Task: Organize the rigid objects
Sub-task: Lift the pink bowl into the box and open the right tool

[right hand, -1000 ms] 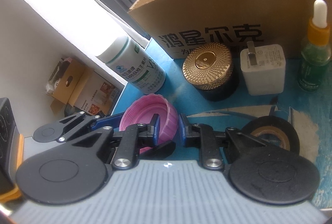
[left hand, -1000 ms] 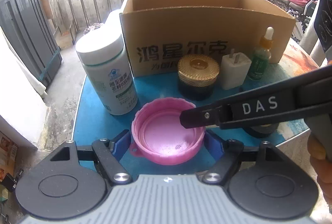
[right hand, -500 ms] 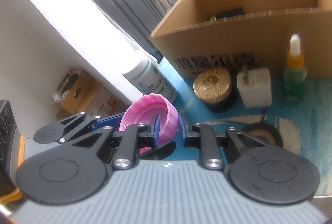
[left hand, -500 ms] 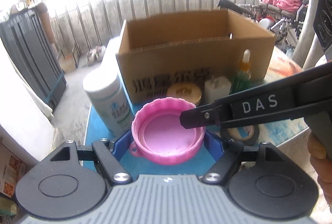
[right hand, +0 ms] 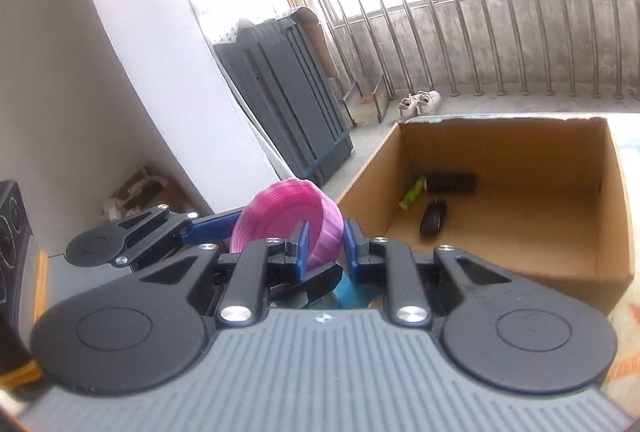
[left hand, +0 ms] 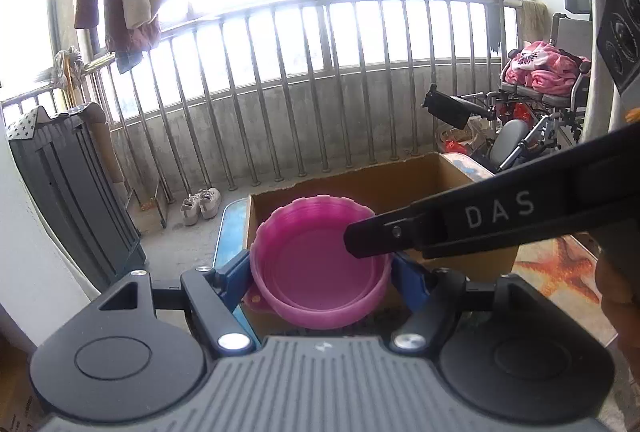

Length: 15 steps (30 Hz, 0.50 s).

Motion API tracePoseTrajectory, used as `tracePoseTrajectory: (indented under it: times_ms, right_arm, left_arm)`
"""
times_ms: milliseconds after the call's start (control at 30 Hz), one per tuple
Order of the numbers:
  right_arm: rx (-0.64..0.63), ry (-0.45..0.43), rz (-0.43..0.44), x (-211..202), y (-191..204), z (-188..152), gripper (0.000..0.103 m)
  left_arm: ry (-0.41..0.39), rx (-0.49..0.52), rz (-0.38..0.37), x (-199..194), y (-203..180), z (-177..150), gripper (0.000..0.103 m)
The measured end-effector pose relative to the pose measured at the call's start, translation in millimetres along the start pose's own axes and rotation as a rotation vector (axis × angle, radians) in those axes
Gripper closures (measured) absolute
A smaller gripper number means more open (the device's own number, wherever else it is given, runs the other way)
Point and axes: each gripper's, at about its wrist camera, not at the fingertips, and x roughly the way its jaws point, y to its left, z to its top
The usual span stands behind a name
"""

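A pink ribbed plastic lid (left hand: 320, 264) is held in the air by both grippers. My left gripper (left hand: 320, 270) is shut on its sides, open face toward the camera. My right gripper (right hand: 324, 242) is shut on the lid's rim (right hand: 320, 228); its black finger (left hand: 460, 228) crosses the left wrist view from the right. The lid hangs at the near left edge of an open cardboard box (right hand: 500, 136), also behind the lid in the left wrist view (left hand: 420, 176).
Inside the box lie a black cylinder (right hand: 452, 183), a black key fob (right hand: 434, 218) and a green stick (right hand: 414, 192). The blue table edge (left hand: 224, 228) shows left of the box. A dark cabinet (right hand: 288, 104), a railing (left hand: 320, 92) and a wheelchair (left hand: 532, 120) stand beyond.
Both grippers have lifted the pink lid well above the table and toward the box. The bottles, jar, charger and tape have dropped out of view.
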Motion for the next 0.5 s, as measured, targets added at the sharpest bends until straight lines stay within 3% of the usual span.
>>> tracePoseTrajectory:
  times_ms: [200, 333, 500]
  right_arm:
    - [0.031, 0.093, -0.001, 32, -40, 60, 0.085]
    - [0.128, 0.228, 0.01, 78, -84, 81, 0.085]
    - [0.252, 0.386, 0.016, 132, -133, 76, 0.086]
  left_arm:
    - [0.059, -0.041, -0.008, 51, 6, 38, 0.028]
    - [0.176, -0.089, -0.032, 105, 17, 44, 0.028]
    - [0.344, -0.118, -0.055, 163, 24, 28, 0.029]
